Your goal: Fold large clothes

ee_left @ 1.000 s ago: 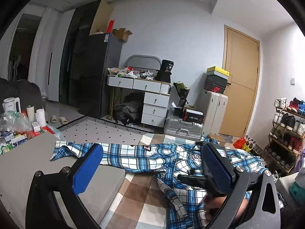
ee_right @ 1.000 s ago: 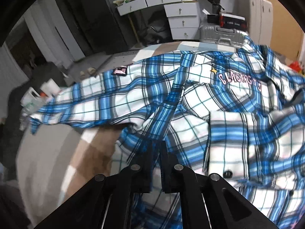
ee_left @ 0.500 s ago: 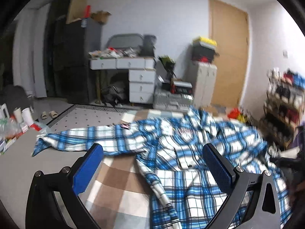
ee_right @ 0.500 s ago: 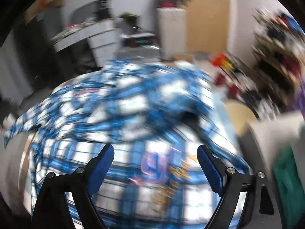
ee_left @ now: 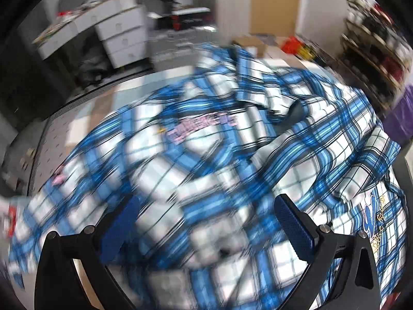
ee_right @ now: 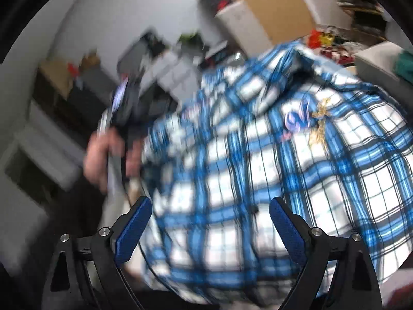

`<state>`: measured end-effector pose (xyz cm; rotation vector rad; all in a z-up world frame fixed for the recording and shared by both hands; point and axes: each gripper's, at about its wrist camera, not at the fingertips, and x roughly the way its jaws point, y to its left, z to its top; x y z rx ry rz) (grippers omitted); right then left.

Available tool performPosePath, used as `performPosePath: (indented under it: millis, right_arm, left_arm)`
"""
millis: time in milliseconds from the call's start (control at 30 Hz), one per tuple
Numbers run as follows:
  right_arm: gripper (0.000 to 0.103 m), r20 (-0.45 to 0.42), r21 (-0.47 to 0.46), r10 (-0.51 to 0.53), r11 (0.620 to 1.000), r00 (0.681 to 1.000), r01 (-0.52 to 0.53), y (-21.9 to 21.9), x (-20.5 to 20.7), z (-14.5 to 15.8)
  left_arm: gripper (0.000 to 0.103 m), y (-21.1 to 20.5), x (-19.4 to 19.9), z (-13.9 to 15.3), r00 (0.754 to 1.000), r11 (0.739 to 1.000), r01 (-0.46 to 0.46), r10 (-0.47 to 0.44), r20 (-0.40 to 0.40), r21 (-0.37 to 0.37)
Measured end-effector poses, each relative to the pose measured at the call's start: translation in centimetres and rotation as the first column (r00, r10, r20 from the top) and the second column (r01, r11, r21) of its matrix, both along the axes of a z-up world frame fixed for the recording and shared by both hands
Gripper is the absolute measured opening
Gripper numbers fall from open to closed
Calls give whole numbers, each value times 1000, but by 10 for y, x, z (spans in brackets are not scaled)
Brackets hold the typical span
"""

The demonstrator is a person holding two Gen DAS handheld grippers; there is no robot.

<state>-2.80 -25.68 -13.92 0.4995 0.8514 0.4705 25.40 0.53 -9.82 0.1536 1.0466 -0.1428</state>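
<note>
**Left wrist view: plaid shirt spread wide, both jaws released**

Left gripper (ee_left: 206,222) hangs over the blue-and-white plaid shirt (ee_left: 296,160), which lies rumpled and spread across the surface below; its jaws stand wide apart, gripping nothing. Right gripper (ee_right: 210,223) is likewise spread above the shirt (ee_right: 284,170). A hand (ee_right: 103,155) holding the other gripper shows at the shirt's left edge. Both views are motion-blurred.

Pink lettering on the plaid shirt (ee_left: 206,170), ahead of the claw, and gold script are too blurred to read.
</note>
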Motion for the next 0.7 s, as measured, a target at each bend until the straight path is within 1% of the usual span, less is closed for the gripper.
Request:
performPosePath:
  millis: [33,67,133,233,333,367,400,433,467,500,533,567,633,700]
  right_arm:
    - [94,-18,33,-7,999,1000,8,-5,2,-2]
    - [94,-32,67,-16,998,999,18,-11,4,-5]
    - [94,-48,90,-23,996,999,27,-17,5,-5]
    - [94,-20,119,-37,992,999,39,-27,-2,3]
    - [94,23,100,-40,994,999,37,-28,-4,9]
    - [94,30,92,-39,995,999,36,-28,-4,10]
    - [94,28,95,-33,995,999,30,-27,-4,10]
    - [94,21,105,-24,994,1000,21,-27,-2,9]
    - [94,15,111,-19,994,1000,17,-27,-1,8]
    - [94,7,117,-14,993,1000,13,-26,0,7]
    - [94,3,119,-9,993,1000,9,-26,1,6]
    - [94,3,120,-8,993,1000,7,-27,0,6]
    - [94,9,121,-9,993,1000,8,-27,0,6]
    - [94,12,122,-7,993,1000,6,-27,-1,7]
  left_arm:
    - [102,-11,7,-4,999,999,42,-42,-24,15]
    - [102,-20,10,-6,996,996,80,-79,-31,29]
    - [102,-41,13,-11,989,985,146,-143,-36,91]
    - [102,-65,13,-23,974,966,225,-222,-41,127]
    - [100,-78,13,-30,961,946,275,-272,-42,171]
    - [85,-81,13,-33,957,943,291,-285,-56,160]
    - [63,-80,15,-34,951,943,305,-295,-89,135]
    - [53,-77,18,-37,946,944,311,-296,-135,108]
    - [40,-75,17,-40,941,944,315,-297,-161,98]
    - [31,-73,12,-39,938,942,325,-310,-153,85]
    - [22,-73,10,-36,937,939,331,-315,-152,89]
    - [8,-71,6,-35,935,938,334,-317,-160,93]
    - [2,-66,-1,-25,936,937,338,-324,-137,93]
    - [1,-61,-8,-8,936,933,347,-337,-103,98]
